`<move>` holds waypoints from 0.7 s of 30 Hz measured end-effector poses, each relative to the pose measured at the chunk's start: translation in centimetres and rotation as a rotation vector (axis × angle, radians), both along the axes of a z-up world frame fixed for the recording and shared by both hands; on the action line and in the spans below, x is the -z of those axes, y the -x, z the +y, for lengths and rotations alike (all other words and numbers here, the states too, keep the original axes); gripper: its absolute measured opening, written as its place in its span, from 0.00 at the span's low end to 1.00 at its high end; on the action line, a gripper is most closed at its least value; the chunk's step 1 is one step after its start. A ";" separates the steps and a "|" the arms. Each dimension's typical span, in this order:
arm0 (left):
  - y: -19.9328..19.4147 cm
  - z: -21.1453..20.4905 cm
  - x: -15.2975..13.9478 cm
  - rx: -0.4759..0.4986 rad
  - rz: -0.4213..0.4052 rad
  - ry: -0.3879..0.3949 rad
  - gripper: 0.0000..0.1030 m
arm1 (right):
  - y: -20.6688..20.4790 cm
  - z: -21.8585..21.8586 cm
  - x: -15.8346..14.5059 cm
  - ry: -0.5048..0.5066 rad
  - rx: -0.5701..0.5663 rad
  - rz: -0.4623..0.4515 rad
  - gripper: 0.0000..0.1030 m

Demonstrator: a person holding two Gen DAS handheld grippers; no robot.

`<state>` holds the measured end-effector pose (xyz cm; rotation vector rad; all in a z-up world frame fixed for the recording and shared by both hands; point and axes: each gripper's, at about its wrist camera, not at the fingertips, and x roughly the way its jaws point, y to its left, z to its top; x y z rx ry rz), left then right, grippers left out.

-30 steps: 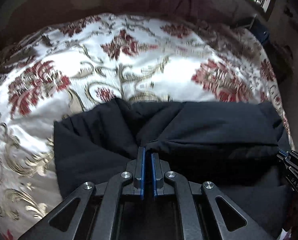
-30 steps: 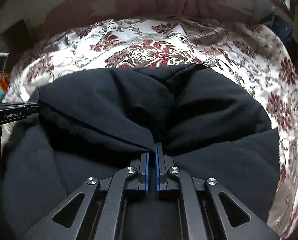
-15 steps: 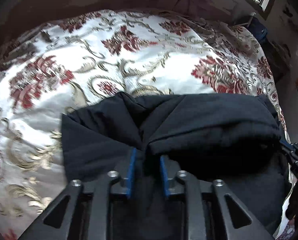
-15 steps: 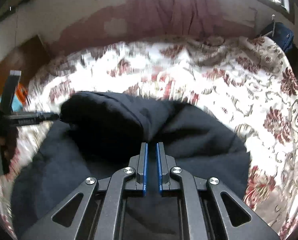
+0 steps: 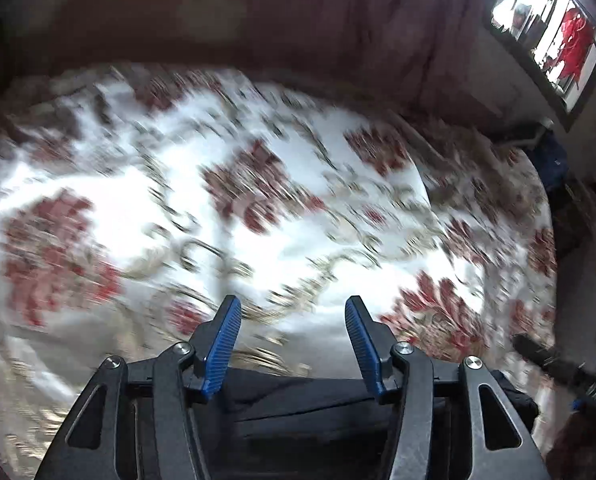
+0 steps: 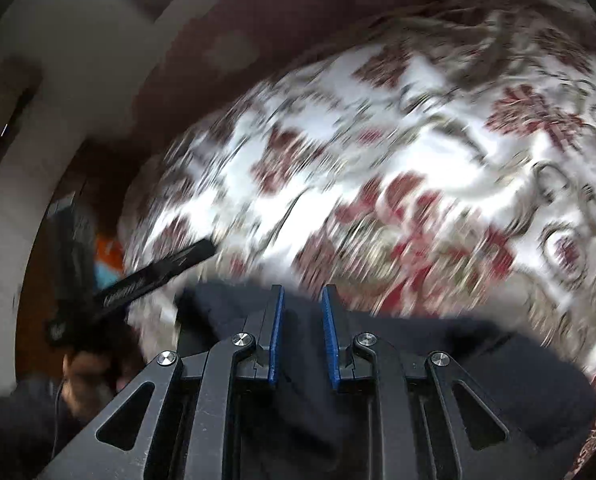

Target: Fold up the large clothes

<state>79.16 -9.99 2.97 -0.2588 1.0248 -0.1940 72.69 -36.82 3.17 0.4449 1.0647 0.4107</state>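
The black garment (image 5: 310, 404) lies bunched on the bed, low in the left wrist view, under and behind the fingers. My left gripper (image 5: 293, 312) is wide open and empty, raised over the bedspread. In the right wrist view the garment (image 6: 478, 364) fills the bottom. My right gripper (image 6: 302, 300) is open with a small gap, nothing between the blue pads, just above the garment's far edge. The left gripper (image 6: 161, 276) shows there as a dark bar at the left. Both views are blurred by motion.
The bed is covered by a white bedspread with red flowers (image 5: 257, 208), also in the right wrist view (image 6: 398, 184). A maroon curtain (image 5: 298, 20) hangs behind the bed. A window (image 5: 550, 28) is at upper right. The bed's left edge (image 6: 137, 216) drops to the floor.
Both grippers have let go of the black garment and opened. Both have lifted and pulled back, so the garment now sits low in each view. The right view has tilted.
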 end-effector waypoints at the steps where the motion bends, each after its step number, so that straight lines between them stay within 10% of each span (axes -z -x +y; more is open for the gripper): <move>1: 0.3 -0.5 0.4 0.051 0.006 0.036 0.44 | 1.3 0.8 0.2 0.030 -0.046 0.005 0.16; 6: 5.9 -2.3 1.7 0.325 0.009 0.088 0.23 | 6.9 3.4 2.4 0.226 -0.218 0.016 0.16; 12: 11.7 -4.6 4.6 0.617 0.058 -0.067 0.19 | 6.9 2.8 6.1 0.269 -0.231 0.096 0.07; 17: 9.2 -5.7 7.6 0.582 0.208 -0.081 0.16 | 5.8 3.4 8.3 0.306 -0.174 0.101 0.01; 21: 9.3 -6.6 9.4 0.546 0.177 -0.136 0.14 | 7.2 4.0 8.8 0.340 -0.134 0.003 0.01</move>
